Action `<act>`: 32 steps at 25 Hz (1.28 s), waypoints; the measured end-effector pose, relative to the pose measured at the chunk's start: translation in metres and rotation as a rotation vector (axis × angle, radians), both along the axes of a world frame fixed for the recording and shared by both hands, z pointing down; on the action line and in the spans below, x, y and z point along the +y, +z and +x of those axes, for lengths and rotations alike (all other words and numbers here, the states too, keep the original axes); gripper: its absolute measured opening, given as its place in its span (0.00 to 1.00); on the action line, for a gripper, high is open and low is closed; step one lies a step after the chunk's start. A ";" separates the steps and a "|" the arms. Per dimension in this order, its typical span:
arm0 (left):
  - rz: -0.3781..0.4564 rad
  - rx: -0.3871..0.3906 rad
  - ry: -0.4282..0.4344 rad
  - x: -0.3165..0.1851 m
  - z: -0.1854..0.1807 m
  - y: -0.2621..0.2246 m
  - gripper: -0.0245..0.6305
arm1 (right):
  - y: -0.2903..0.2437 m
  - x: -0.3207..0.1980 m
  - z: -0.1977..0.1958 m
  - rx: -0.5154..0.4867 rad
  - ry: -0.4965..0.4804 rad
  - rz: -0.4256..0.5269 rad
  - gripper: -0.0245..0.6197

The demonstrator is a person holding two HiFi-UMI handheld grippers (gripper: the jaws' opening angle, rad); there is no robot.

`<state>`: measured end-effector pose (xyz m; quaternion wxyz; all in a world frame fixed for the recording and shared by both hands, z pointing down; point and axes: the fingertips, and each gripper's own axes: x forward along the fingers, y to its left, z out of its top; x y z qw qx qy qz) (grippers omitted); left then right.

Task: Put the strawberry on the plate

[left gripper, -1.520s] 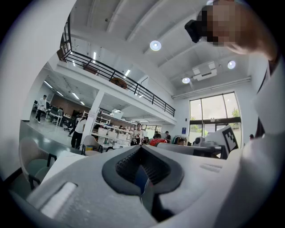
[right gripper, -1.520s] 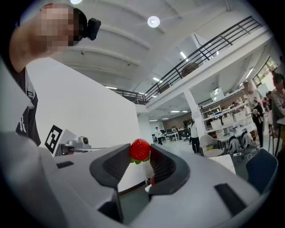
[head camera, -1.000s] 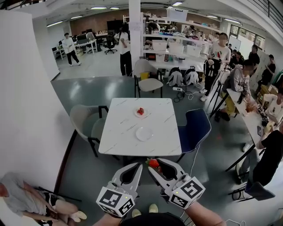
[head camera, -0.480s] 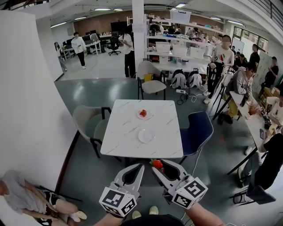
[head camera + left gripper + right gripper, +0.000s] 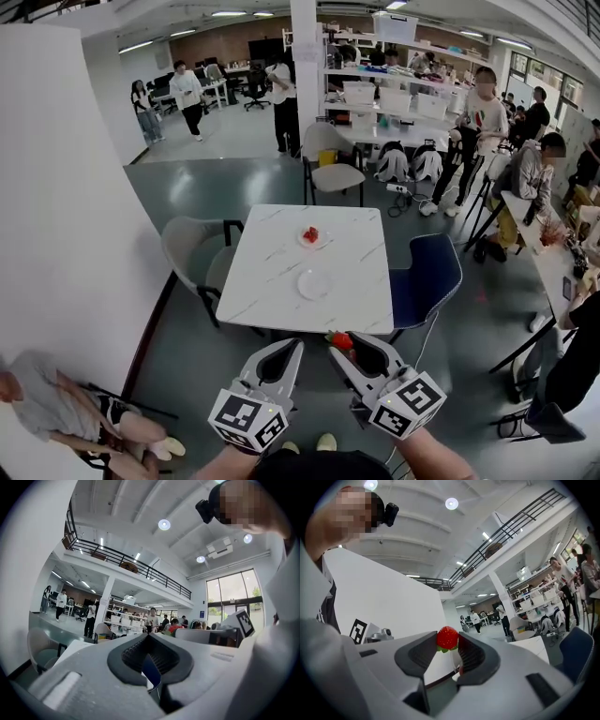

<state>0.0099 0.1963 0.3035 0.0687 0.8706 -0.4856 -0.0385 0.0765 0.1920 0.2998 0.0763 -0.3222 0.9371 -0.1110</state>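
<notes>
- Right gripper view: I see the strawberry (image 5: 447,638) pinched at the very tips of the right gripper (image 5: 446,641). The jaws stand partly apart, one pad pressed on each side of it.
- It is bright, glossy red, rounded and plump, with a few green leaves showing under it.
- In the head view the strawberry (image 5: 342,341) is held in the air just near of the table's (image 5: 272,272) near edge, not yet over the top.
- My left gripper (image 5: 298,345) hangs just left of the right gripper (image 5: 347,339). The left gripper view shows its jaws closed together with nothing between them.
- The empty plate (image 5: 314,283) lies about mid-table, far of both grippers and slightly left of the held fruit.
- A far plate (image 5: 310,238) sits beyond it and carries a second strawberry (image 5: 310,233).
- A blue chair (image 5: 431,281) stands against the table's right side, to the right of the line from the right gripper to the empty plate. A grey chair (image 5: 187,248) is at the left side. A person (image 5: 66,412) sits on the floor at the near left, well apart from the grippers.
- In the right gripper view the leafy end points down and the red end up. The long axis runs roughly upright there, crosswise to the squeeze of the jaws.
</notes>
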 end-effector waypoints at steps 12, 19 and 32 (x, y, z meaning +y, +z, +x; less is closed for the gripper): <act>-0.010 -0.021 -0.027 -0.050 0.008 0.009 0.05 | 0.012 -0.051 0.009 0.001 -0.006 -0.032 0.26; -0.015 -0.006 0.011 -0.113 -0.006 0.025 0.05 | 0.028 -0.108 -0.007 0.021 0.029 -0.049 0.26; -0.037 -0.006 0.143 -0.266 -0.053 0.057 0.05 | 0.059 -0.256 -0.068 0.053 0.136 -0.114 0.26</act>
